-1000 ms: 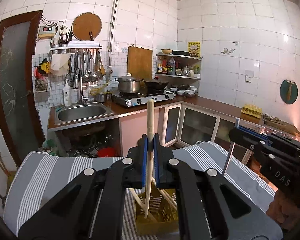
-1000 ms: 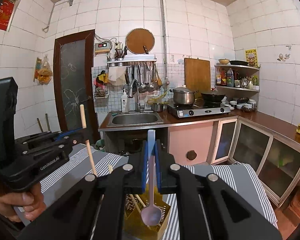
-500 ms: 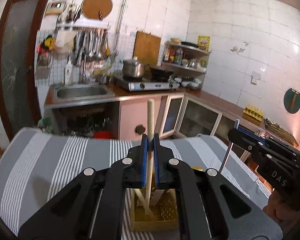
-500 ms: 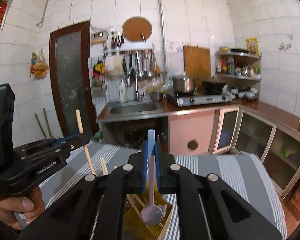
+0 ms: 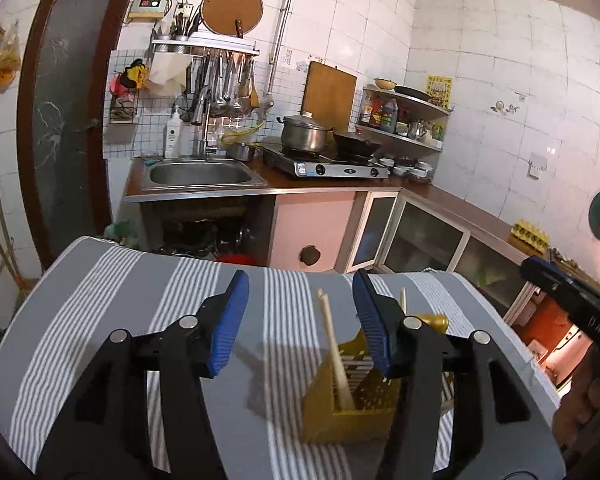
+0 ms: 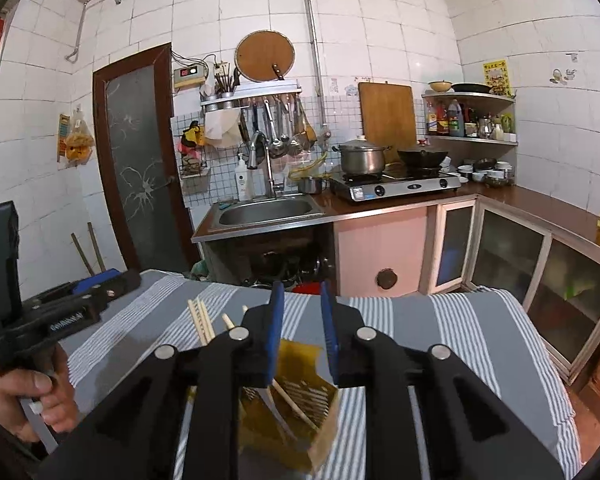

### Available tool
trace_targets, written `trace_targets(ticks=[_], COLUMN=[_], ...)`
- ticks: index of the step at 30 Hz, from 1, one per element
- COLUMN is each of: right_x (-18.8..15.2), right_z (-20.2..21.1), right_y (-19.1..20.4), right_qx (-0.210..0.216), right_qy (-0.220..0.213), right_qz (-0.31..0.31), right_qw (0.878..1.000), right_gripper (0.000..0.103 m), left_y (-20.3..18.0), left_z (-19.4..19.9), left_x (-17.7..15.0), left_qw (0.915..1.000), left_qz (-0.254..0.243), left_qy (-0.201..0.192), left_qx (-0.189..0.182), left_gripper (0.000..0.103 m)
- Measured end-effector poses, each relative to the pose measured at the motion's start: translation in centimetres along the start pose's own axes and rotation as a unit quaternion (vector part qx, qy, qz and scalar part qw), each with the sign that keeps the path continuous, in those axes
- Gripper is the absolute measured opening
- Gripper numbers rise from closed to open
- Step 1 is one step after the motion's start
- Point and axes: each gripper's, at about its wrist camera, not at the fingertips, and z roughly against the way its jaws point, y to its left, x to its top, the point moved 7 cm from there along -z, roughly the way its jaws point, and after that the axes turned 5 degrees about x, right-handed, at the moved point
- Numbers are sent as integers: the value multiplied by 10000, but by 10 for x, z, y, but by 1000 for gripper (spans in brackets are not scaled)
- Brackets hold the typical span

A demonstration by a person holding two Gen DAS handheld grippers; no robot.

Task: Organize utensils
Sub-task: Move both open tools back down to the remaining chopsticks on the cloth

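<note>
A yellow perforated utensil holder (image 5: 352, 404) (image 6: 300, 400) stands on the grey striped cloth. My left gripper (image 5: 300, 320) hovers just over it with its jaws opening. A pale wooden chopstick (image 5: 334, 352) stands loose in the holder, seen between the blue pads but touching neither. My right gripper (image 6: 302, 328) is above the same holder, its jaws opening a little with nothing between them. Below it a pale spoon handle (image 6: 270, 402) and a chopstick (image 6: 296, 404) lean inside the holder. More chopstick tips (image 6: 200, 320) stick up at the left.
The striped cloth (image 5: 100, 300) covers the table, whose far edge faces a sink (image 6: 266, 212), stove (image 6: 396, 186) and glass-door cabinets (image 6: 508, 252). A hand (image 6: 28, 396) holds the left gripper's handle; the right gripper's body (image 5: 572, 304) is at the right edge.
Both grippers sank toward the holder and their jaws parted. The left let go of the wooden chopstick, the right let go of the spoon, and both utensils now rest in the holder.
</note>
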Motion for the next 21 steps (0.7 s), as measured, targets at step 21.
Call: trace_targets(ticks=[21], right_x=[-206], right_z=[171], right_y=[-109], right_qx=[-1666], right_qy=[1309], right_qz=[-629], right_qw=[9753], right_gripper=[25], left_y=[42], left_z=[132], left_x=[-160], left_qw=[9972], left_qz=[-122], left_qy=[604], left_qx=[414], left_gripper=[53])
